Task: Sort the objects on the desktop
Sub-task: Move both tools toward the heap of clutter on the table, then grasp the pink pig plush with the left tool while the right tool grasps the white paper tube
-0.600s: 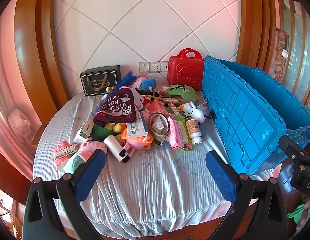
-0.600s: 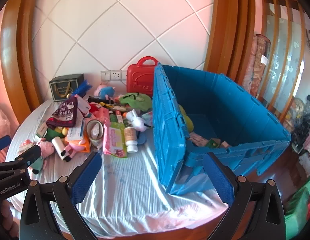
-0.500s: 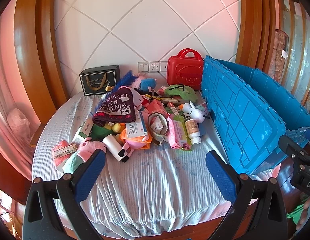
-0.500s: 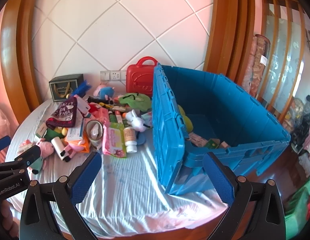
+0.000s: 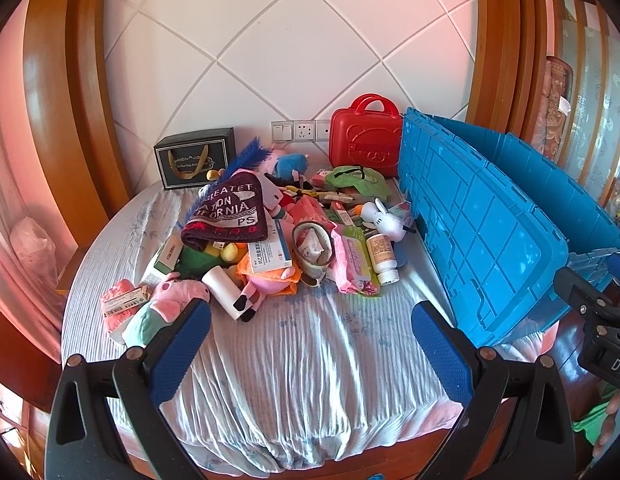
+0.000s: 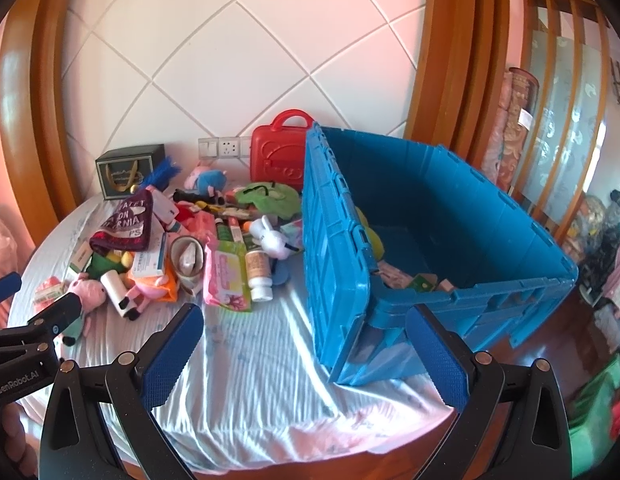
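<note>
Heap of toys and packets point(image 5: 278, 236) on the table point(image 5: 310, 360), crate point(image 6: 449, 248) to its right, gift box point(image 5: 196, 156) and small case point(image 5: 365, 136) behind, against the wall point(image 5: 270, 40).

A lived-in home room: a round worktop point(image 5: 310, 380) under a wrinkled cloth, heaped with plush toys point(image 5: 166, 304) and medicine boxes point(image 5: 268, 252), stands against a white diamond-tiled wall point(image 5: 294, 40) with wall sockets point(image 5: 304, 131), framed by curved wooden trim point(image 5: 82, 92) and glazed wooden doors point(image 6: 565, 92).
</note>
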A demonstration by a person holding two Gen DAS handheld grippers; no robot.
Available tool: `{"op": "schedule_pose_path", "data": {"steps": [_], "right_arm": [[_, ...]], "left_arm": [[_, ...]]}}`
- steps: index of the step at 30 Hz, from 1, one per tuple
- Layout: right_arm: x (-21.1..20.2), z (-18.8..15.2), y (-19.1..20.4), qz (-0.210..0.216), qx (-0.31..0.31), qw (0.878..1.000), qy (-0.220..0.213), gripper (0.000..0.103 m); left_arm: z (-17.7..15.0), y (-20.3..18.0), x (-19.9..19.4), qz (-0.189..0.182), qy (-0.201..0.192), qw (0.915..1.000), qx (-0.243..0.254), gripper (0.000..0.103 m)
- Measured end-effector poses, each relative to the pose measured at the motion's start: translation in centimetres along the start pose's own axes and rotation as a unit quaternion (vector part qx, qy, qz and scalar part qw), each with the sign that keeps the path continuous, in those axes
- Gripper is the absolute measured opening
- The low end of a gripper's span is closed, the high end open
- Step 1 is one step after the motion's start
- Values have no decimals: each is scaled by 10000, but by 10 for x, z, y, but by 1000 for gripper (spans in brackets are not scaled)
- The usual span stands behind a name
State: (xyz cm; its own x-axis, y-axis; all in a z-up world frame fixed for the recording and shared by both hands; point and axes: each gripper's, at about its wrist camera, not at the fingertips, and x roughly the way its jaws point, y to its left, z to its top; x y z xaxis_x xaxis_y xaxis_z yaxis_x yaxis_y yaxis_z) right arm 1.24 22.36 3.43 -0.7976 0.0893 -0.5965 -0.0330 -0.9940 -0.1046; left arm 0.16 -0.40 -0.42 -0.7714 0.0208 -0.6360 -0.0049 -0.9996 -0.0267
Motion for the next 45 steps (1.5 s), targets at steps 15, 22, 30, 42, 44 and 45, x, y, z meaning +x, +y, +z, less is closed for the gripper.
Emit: {"op": "schedule_pose_path", "data": {"steps": [15,22,30,42,44,45], "right_arm": [[-6,-8,19,-143,63,9998,116,103],[-8,-13,39,-95,106,9998,157,103],[8,-23,74,-62,50,9992,389,103],[85,-9,121,433,-474,9950,763,103],[106,0,115,452,-466,9939,891,103],[115,7,108,398,-399,9946,877,103]], "left_arm": [[-7,20,0,-198,24,9997,156,102],[-10,41,3,-302,29,9993,196,102],[-25,76,25,-245,252,9993,150,102],[-37,155,82,389,715,9945,-660,102],[-34,160,91,528,756,9934,-687,102],[-32,160,95,600,767,9930,-666,102]]}}
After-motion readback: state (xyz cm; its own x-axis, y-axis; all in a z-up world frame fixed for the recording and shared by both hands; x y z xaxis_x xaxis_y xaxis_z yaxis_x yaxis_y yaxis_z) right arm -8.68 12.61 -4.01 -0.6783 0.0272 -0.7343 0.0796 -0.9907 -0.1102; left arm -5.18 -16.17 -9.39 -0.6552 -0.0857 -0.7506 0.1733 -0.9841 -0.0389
